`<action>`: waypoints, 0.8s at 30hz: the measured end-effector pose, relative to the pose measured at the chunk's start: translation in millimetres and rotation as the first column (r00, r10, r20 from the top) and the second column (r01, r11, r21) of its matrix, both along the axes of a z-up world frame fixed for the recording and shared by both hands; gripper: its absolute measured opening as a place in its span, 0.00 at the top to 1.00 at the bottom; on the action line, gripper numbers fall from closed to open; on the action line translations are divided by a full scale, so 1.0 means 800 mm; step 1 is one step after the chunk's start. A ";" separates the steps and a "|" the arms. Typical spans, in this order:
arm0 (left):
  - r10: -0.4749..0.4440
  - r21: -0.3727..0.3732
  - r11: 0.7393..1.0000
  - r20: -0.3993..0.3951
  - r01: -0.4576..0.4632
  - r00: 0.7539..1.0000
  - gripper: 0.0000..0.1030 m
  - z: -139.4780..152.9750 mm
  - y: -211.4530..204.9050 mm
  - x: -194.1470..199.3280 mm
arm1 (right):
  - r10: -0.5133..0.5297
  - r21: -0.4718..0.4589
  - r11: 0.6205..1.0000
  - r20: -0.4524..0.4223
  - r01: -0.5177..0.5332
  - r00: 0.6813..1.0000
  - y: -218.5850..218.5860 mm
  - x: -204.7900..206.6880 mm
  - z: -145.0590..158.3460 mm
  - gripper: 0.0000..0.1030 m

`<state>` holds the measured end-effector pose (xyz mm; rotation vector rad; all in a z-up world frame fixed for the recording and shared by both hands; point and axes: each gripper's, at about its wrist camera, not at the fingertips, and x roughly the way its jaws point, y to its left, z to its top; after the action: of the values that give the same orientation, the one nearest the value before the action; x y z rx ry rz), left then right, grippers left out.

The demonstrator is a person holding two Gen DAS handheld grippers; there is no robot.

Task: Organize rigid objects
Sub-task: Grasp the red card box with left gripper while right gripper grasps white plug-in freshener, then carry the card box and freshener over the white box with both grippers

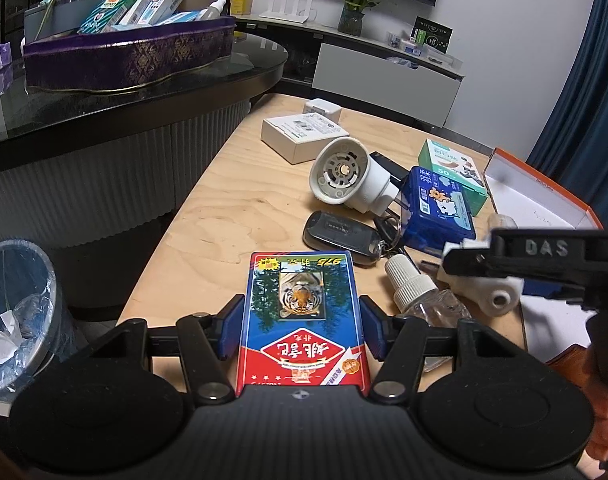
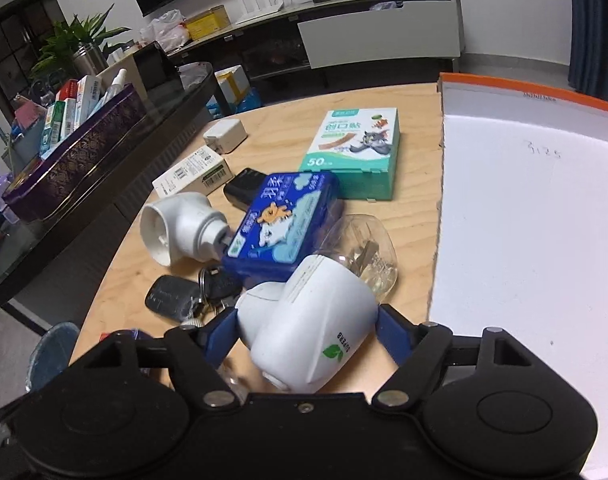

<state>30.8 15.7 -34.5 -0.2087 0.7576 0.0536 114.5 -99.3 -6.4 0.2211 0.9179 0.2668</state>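
My left gripper (image 1: pixel 302 303) is shut on a red and blue playing-card box (image 1: pixel 300 320) with a tiger picture, which lies flat between the blue pads over the wooden table (image 1: pixel 224 216). In the right wrist view my right gripper (image 2: pixel 306 314) holds a white plug-in device (image 2: pixel 312 332), with a blue pad against each of its sides. One of the right gripper's fingers (image 1: pixel 544 258) shows in the left wrist view over that device (image 1: pixel 498 300). A white box with an orange rim (image 2: pixel 524 200) lies open just right of the right gripper.
Ahead lie a blue box (image 2: pixel 280 220), a green plaster box (image 2: pixel 356 148), a round white plug-in (image 2: pixel 180 224), a car key (image 2: pixel 172 296), a clear bottle (image 2: pixel 368 252) and small white boxes (image 2: pixel 192 174). A purple tray (image 1: pixel 124 56) sits on the black table, a bin (image 1: pixel 12 312) on the floor.
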 end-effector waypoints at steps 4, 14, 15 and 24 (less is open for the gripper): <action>-0.004 -0.008 1.000 0.010 0.004 1.000 0.42 0.002 0.000 -0.001 | 0.001 -0.002 1.000 0.038 -0.001 0.999 -0.013 -0.020 0.005 0.14; -0.058 0.029 0.998 0.075 0.056 0.996 0.42 0.021 -0.016 -0.011 | -0.013 -0.017 1.000 0.207 0.017 0.978 -0.053 -0.062 0.061 0.14; -0.068 0.033 0.997 0.084 0.065 0.994 0.42 0.026 -0.020 -0.012 | -0.024 -0.013 1.000 0.215 0.027 0.976 -0.060 -0.064 0.066 0.14; -0.204 0.040 0.979 0.126 0.200 0.971 0.42 0.067 -0.087 0.001 | -0.164 -0.052 0.981 0.281 0.186 0.946 -0.154 -0.081 0.097 0.14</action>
<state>32.0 -54.2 19.4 -0.1073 0.6448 -0.1421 49.5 -222.8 71.2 0.1867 0.6259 0.0926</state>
